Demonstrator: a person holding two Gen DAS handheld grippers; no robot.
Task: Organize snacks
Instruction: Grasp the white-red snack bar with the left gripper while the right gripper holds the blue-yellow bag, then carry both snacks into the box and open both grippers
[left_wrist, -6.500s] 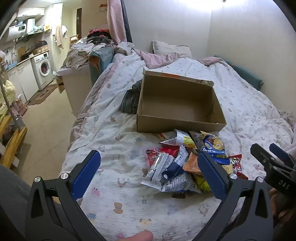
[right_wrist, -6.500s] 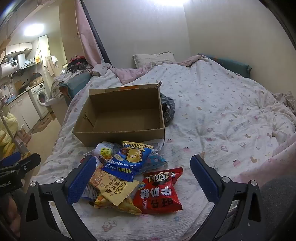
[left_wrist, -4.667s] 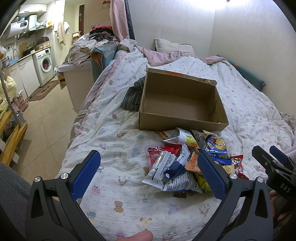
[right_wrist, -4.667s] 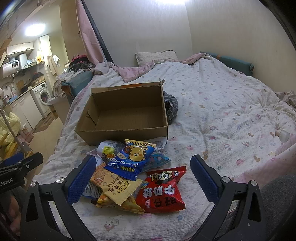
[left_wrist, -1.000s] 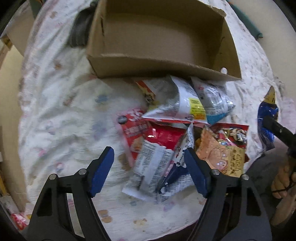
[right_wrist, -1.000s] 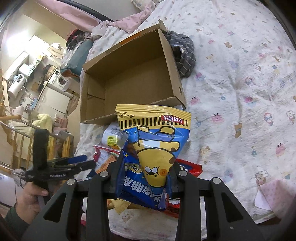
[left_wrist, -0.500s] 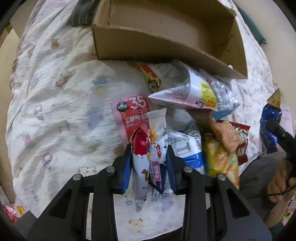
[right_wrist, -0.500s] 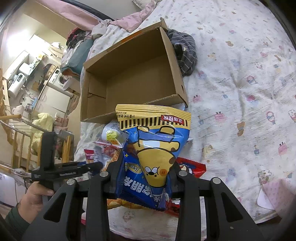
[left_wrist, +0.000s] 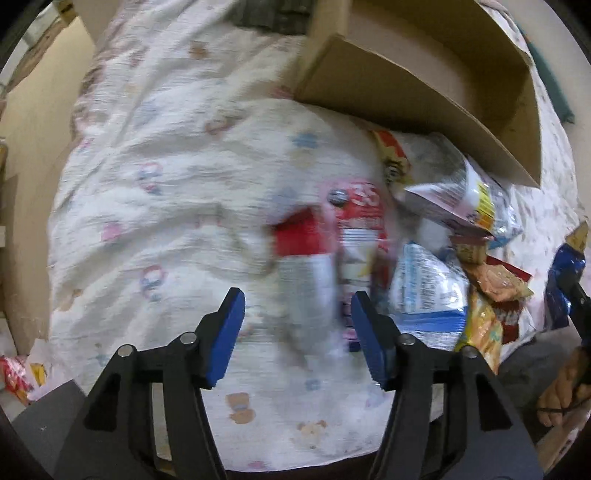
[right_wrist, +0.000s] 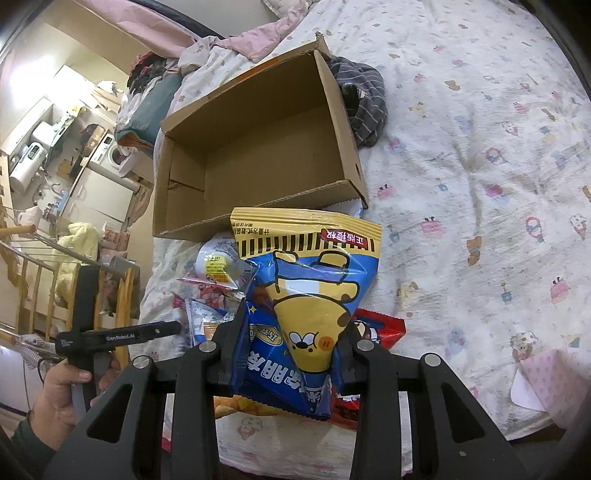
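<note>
Patterned bed sheet (right_wrist: 480, 155) is carrying an open cardboard box (right_wrist: 258, 147), with a striped cloth (right_wrist: 364, 103) lying just beside its far right wall. Snack packets (left_wrist: 436, 258) are lying in a loose pile on the sheet against the box's near wall. Right gripper (right_wrist: 291, 347) is clamping a blue and yellow snack bag (right_wrist: 306, 288), which is standing up between its fingers above the pile and short of the box. Left gripper (left_wrist: 297, 325) is hovering with its blue pads (left_wrist: 227, 332) spread apart; a red and white packet (left_wrist: 306, 273), blurred, is sitting between them without touching either pad. Left hand (right_wrist: 62, 387) is showing at the lower left of the right wrist view, wrapped around the gripper handle.
</note>
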